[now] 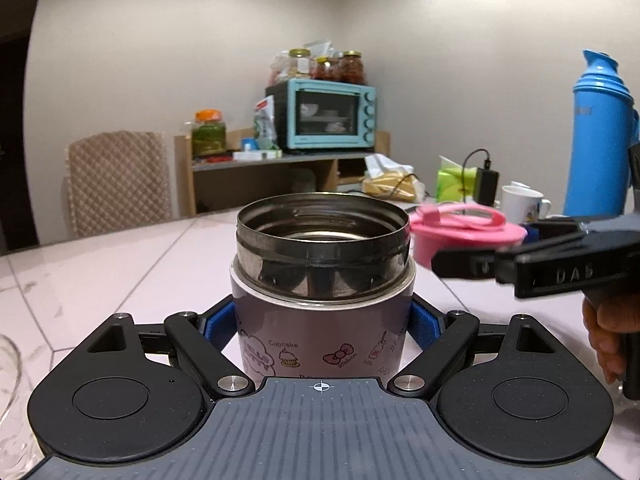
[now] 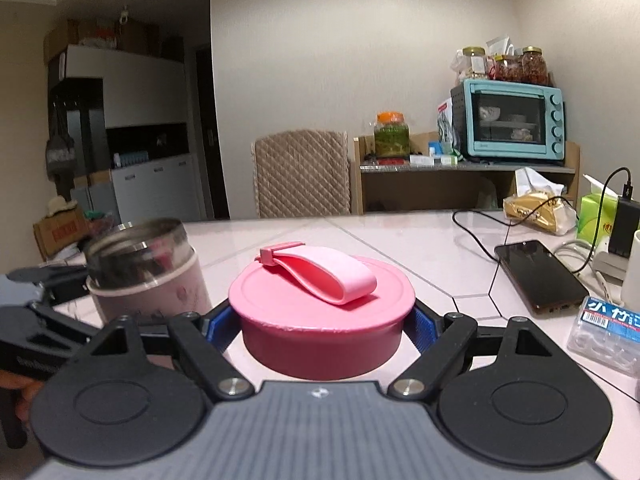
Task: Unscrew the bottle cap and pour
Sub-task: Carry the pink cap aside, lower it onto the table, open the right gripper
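A mauve cartoon-print jar [image 1: 320, 336] with an open steel mouth stands on the pale tiled table [image 1: 120, 264]. My left gripper [image 1: 322, 326] is shut on its body, blue pads [image 1: 218, 326] pressing both sides. The pink screw cap [image 2: 320, 312] with its strap handle is off the jar and clamped in my right gripper [image 2: 324, 326]. In the left wrist view the cap [image 1: 468, 232] hangs to the right of the jar's rim, apart from it, with a right gripper finger [image 1: 540, 270] alongside. The right wrist view shows the jar [image 2: 148, 280] at the left.
A tall blue flask [image 1: 600, 132] and a white mug [image 1: 520, 204] stand at the right. A phone [image 2: 540, 276] on a cable, a clear plastic box [image 2: 608, 332] and a green tissue box [image 2: 596, 216] lie beyond the cap. A glass [image 1: 10, 380] edges the near left.
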Action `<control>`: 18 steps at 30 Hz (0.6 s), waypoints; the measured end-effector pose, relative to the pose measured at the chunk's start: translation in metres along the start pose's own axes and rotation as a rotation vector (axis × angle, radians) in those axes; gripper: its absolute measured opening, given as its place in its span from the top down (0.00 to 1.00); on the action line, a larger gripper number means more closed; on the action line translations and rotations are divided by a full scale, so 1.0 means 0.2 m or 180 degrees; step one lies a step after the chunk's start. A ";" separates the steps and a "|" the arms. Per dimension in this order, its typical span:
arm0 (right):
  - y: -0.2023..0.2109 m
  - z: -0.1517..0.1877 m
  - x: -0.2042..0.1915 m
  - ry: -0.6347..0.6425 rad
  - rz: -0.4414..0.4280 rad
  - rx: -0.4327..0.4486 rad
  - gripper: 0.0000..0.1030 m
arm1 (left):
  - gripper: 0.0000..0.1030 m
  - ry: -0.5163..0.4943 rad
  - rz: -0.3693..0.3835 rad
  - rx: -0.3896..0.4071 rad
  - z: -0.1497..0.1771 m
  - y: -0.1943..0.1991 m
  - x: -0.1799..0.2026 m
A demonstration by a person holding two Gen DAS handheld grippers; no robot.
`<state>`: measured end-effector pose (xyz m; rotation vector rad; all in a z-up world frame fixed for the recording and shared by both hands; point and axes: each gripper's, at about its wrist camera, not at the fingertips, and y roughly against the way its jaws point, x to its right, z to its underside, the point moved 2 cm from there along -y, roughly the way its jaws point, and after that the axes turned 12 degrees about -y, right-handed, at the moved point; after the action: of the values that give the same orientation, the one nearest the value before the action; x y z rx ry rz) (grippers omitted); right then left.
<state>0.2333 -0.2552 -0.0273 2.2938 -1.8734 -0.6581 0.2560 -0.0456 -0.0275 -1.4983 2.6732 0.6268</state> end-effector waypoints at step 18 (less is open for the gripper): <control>-0.10 0.08 0.00 0.0121 0.0144 -0.0411 0.17 | 0.13 0.0145 -0.0306 -0.0063 -0.02 0.01 0.05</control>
<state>0.2439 -0.2469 -0.0490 2.1631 -1.8042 -0.7027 0.2486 -0.0542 -0.0251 -1.6542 2.6158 0.6230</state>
